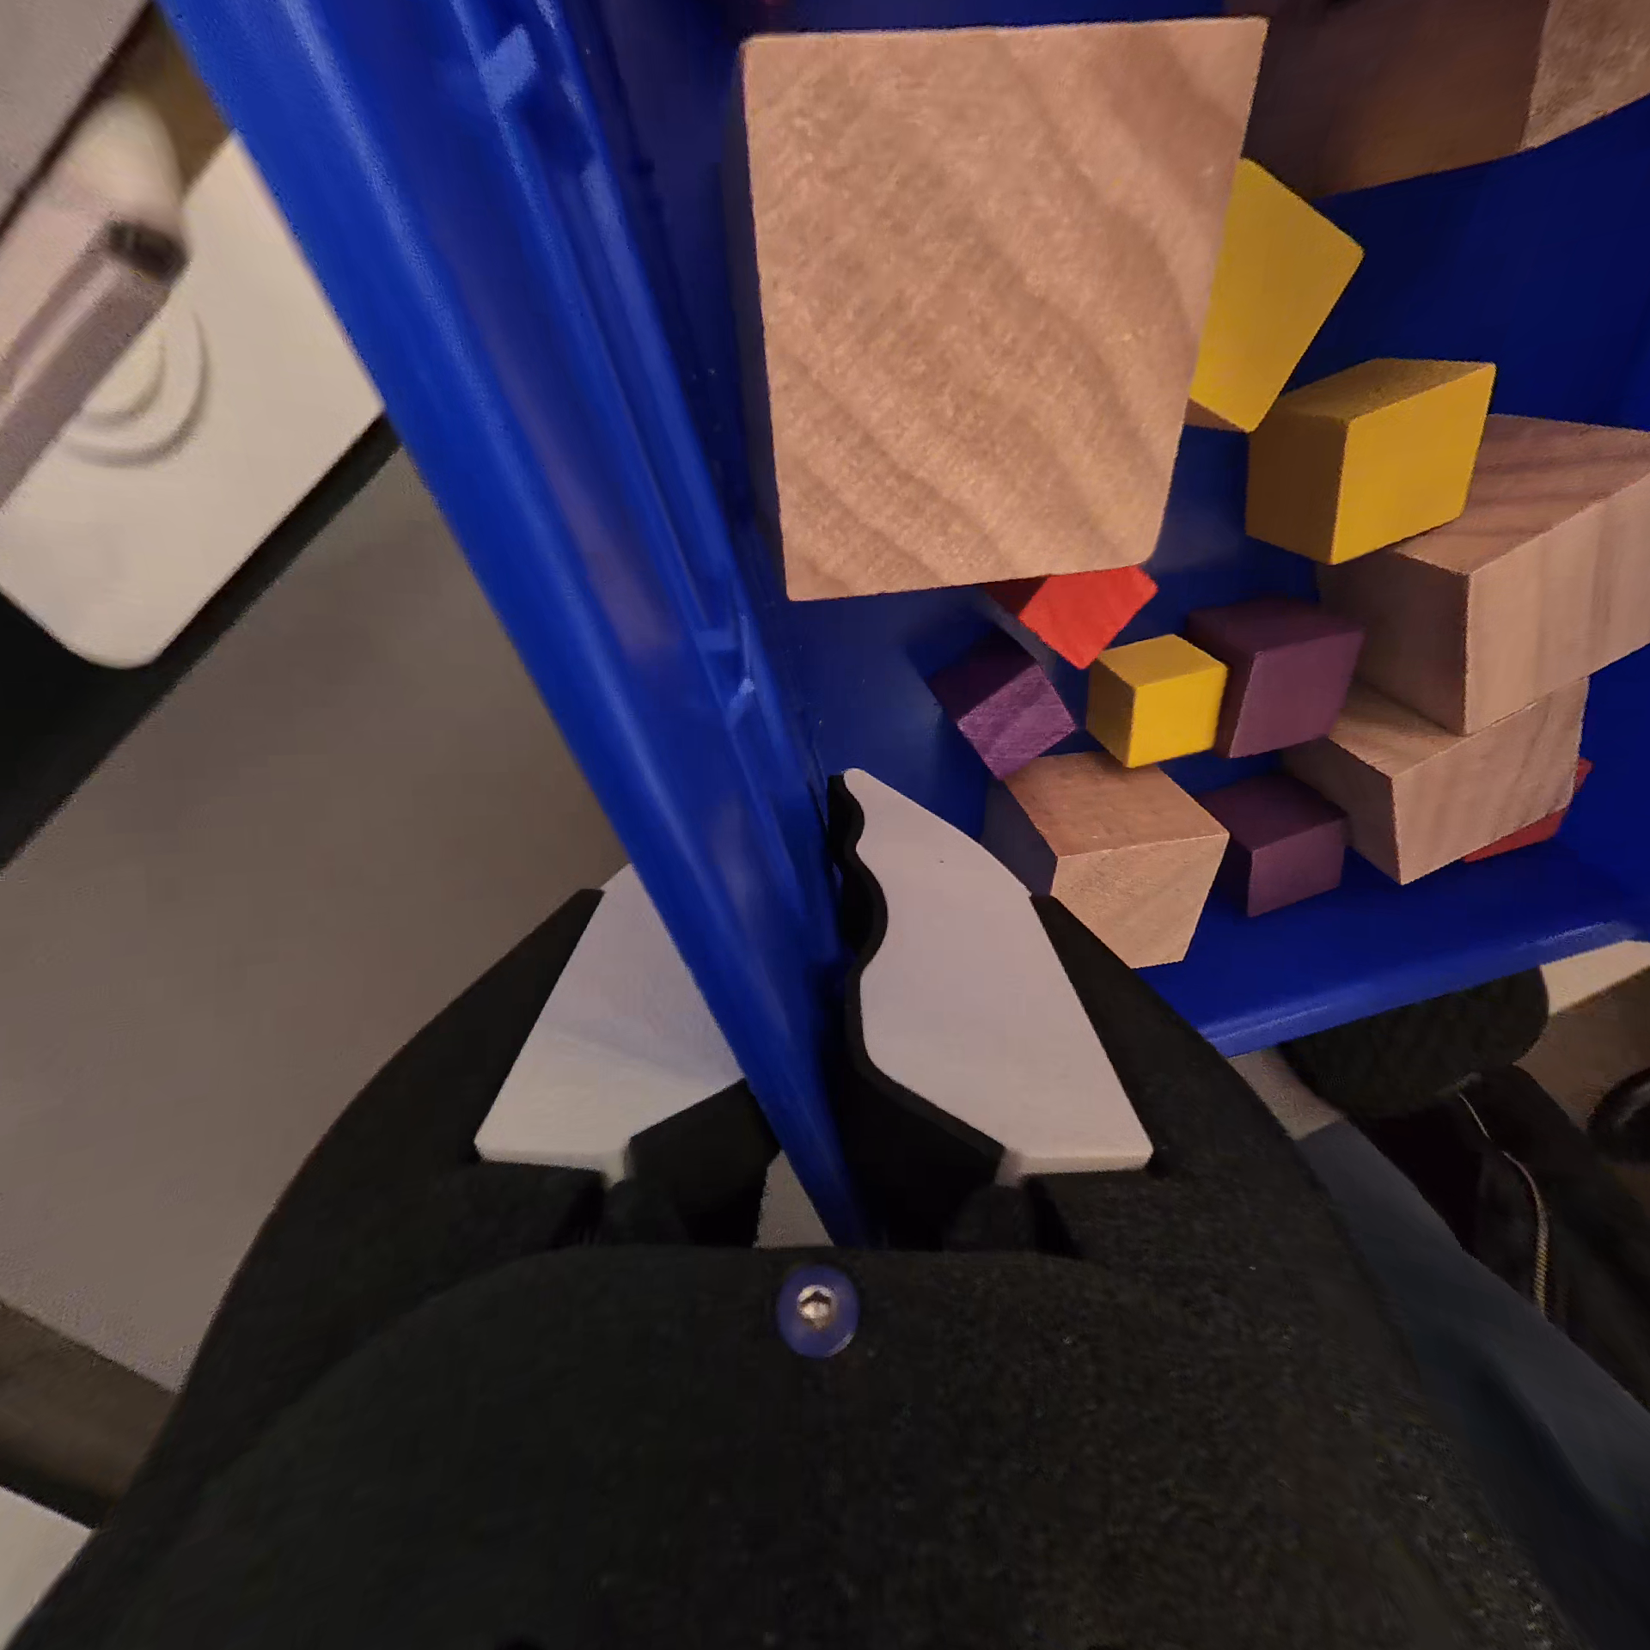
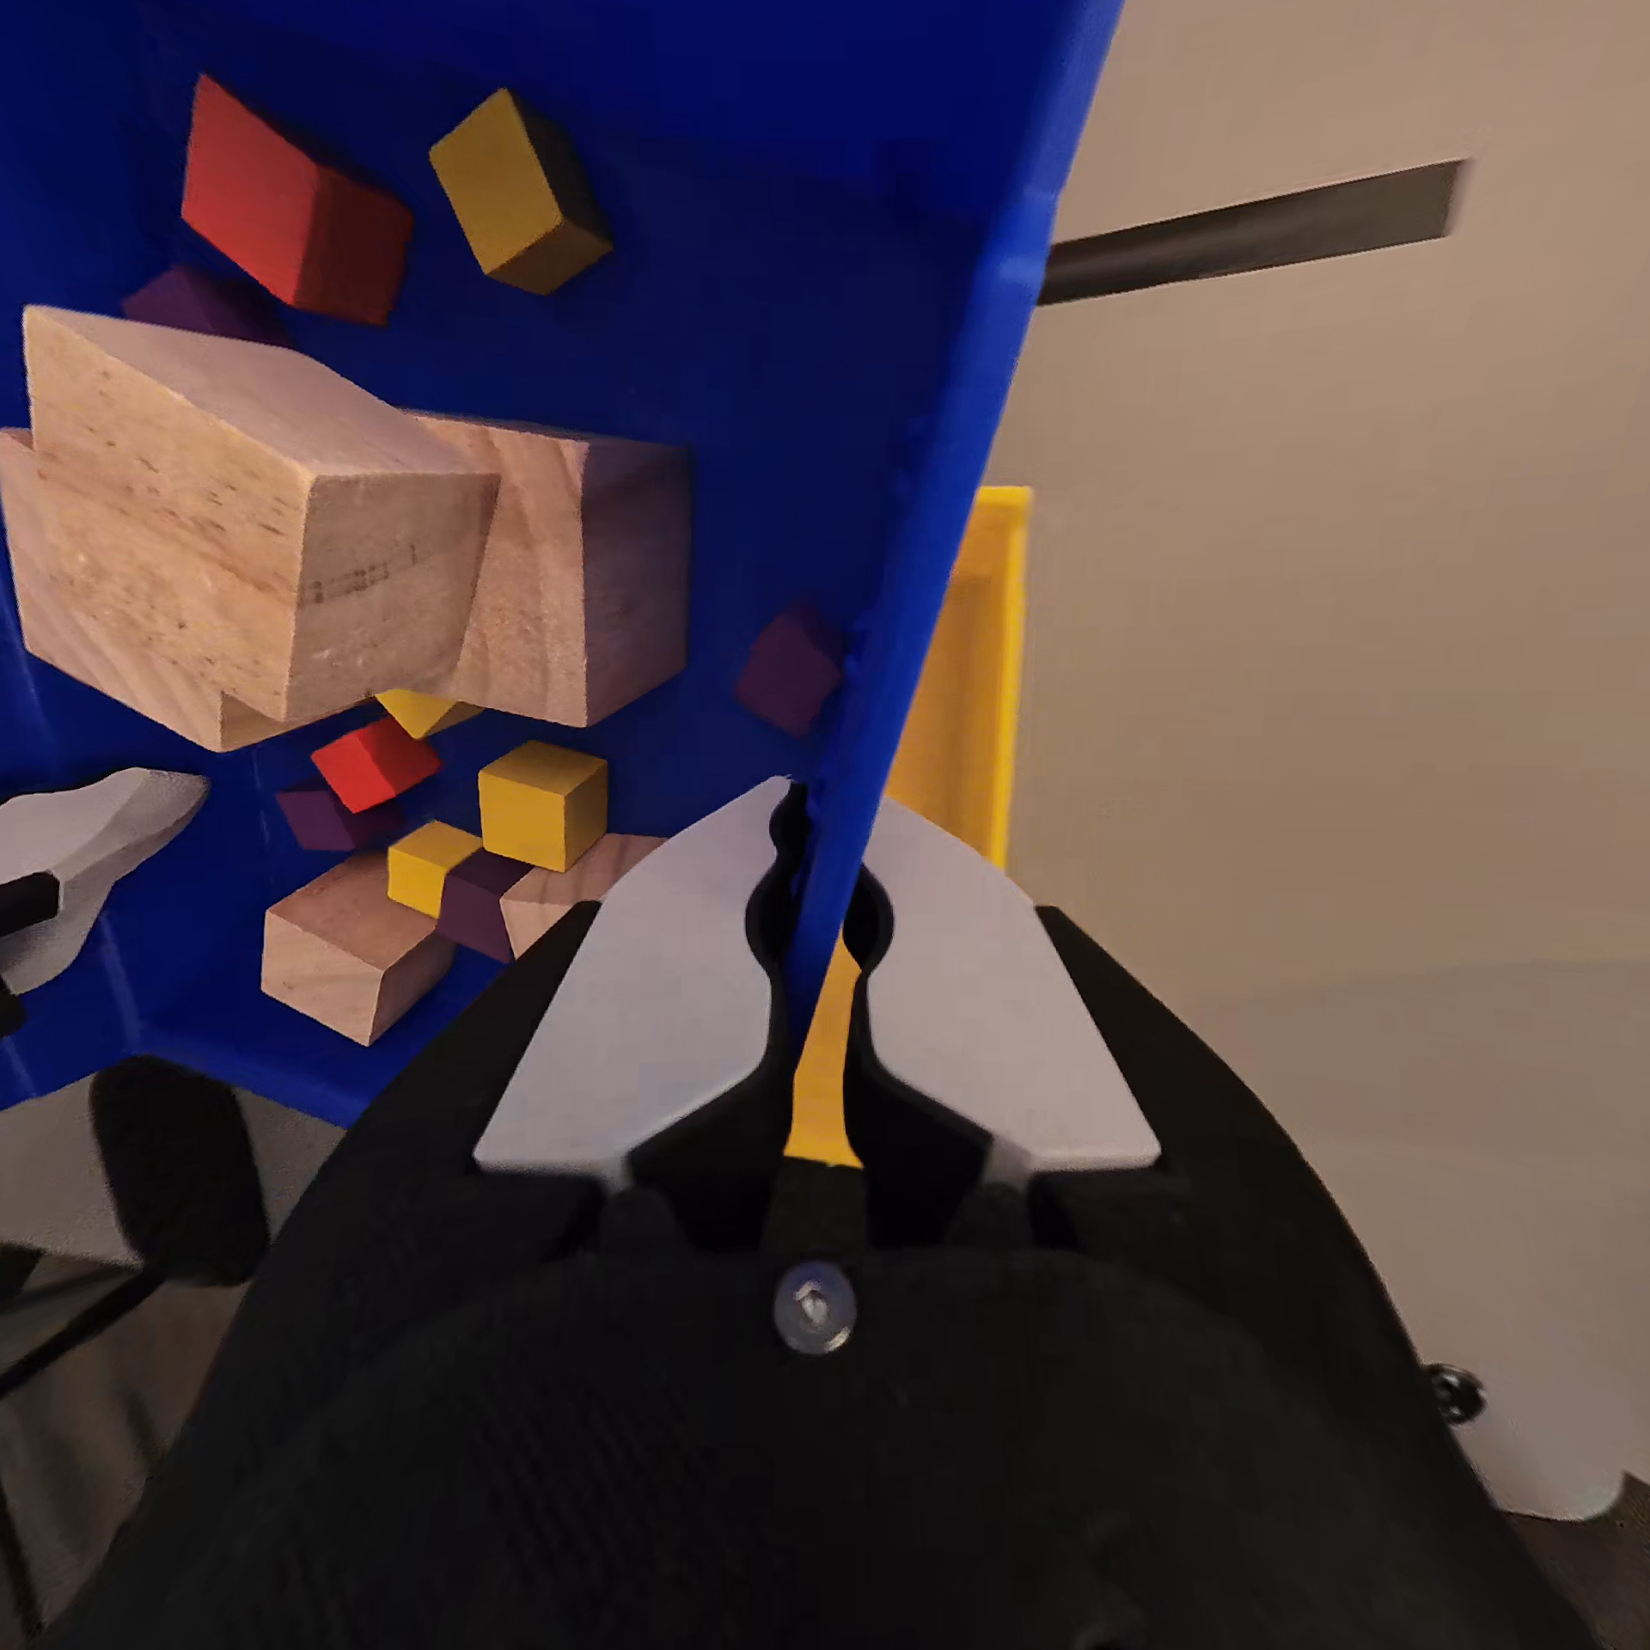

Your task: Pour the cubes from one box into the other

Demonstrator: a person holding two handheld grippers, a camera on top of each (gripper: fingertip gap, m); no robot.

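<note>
Both grippers hold a blue box, tipped steeply. My left gripper is shut on the blue box's left wall. My right gripper is shut on its right wall. Inside the box, large plain wooden blocks and small yellow, red and purple cubes tumble and slide. A yellow box shows just behind the blue wall in the right wrist view. The left gripper's fingertip shows at that view's left edge.
A white plate-like object and a grey surface lie left of the blue box. A dark bar crosses a beige wall on the right. Dark objects sit below the box's lower edge.
</note>
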